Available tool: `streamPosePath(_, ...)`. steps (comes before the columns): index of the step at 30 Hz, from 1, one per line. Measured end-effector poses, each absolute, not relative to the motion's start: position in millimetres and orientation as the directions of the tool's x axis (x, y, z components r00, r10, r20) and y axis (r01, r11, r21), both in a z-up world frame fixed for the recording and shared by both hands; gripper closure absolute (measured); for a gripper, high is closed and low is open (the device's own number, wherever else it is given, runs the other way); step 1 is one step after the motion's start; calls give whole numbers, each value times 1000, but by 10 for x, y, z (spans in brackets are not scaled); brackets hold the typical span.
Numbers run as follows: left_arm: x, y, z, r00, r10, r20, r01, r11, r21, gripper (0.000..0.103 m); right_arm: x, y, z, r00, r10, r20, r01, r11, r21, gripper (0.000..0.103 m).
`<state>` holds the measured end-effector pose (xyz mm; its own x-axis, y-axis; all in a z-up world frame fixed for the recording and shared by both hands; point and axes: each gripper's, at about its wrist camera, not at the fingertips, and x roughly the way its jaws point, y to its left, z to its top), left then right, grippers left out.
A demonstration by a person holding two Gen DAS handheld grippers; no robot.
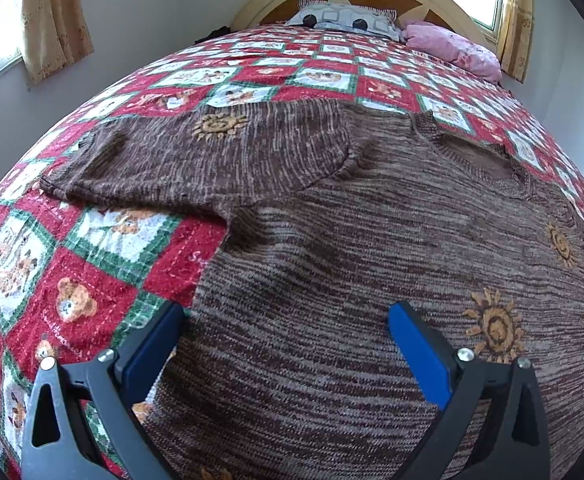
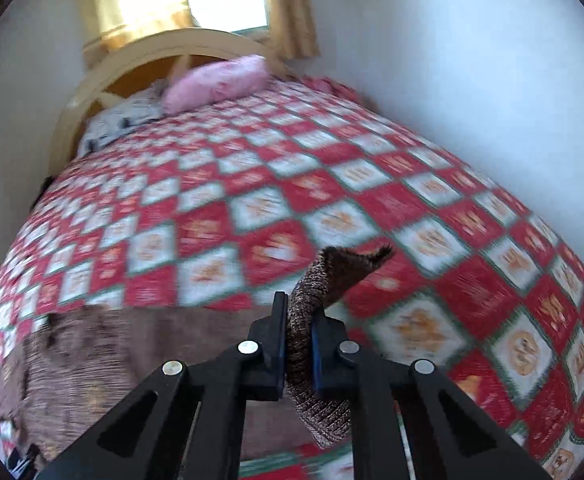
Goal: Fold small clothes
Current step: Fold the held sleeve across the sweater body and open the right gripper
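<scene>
Sweater (image 1: 332, 240) sleeve (image 2: 312, 344) is pinched in my right hand-held gripper (image 2: 298, 344), left hand-held gripper (image 1: 287, 344) spread above its body; I should carry it across low and flat.

- One brown knit sweater (image 1: 372, 240)
- One bed (image 1: 91, 260) under a red, white and green checked quilt
- Two pillows: one grey patterned pillow (image 1: 346, 16), one pink pillow (image 1: 452, 50)
- Two tools: left tool (image 1: 285, 344), right tool (image 2: 298, 340)
- Three sun motifs on the sweater
</scene>
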<state>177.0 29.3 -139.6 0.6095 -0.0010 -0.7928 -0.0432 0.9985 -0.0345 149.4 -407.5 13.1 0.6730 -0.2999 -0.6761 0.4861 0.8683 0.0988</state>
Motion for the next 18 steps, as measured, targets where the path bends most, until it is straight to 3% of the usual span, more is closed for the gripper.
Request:
streamPosePath(5, 1762, 300, -1394, 612, -9, -791, -42, 998, -44, 0, 1958, -2991, 70, 722, -160, -673, 309, 945, 107, 95)
streamPosePath(9, 1762, 307, -1393, 613, -17, -790, -41, 998, -53, 0, 2330, -2200, -338, 700, -102, -707, 221, 972, 78, 95)
streamPosePath(13, 1757, 325, -1395, 616, -27, -788, -40, 997, -65, 0, 2528, -1743, -805, 663, -145, -734, 200, 980, -13, 95)
streamPosePath(18, 1755, 332, -1397, 616, -34, -787, -39, 997, -73, 0, 2572, -1655, -1134, 629, -130, -767, 179, 984, -20, 95)
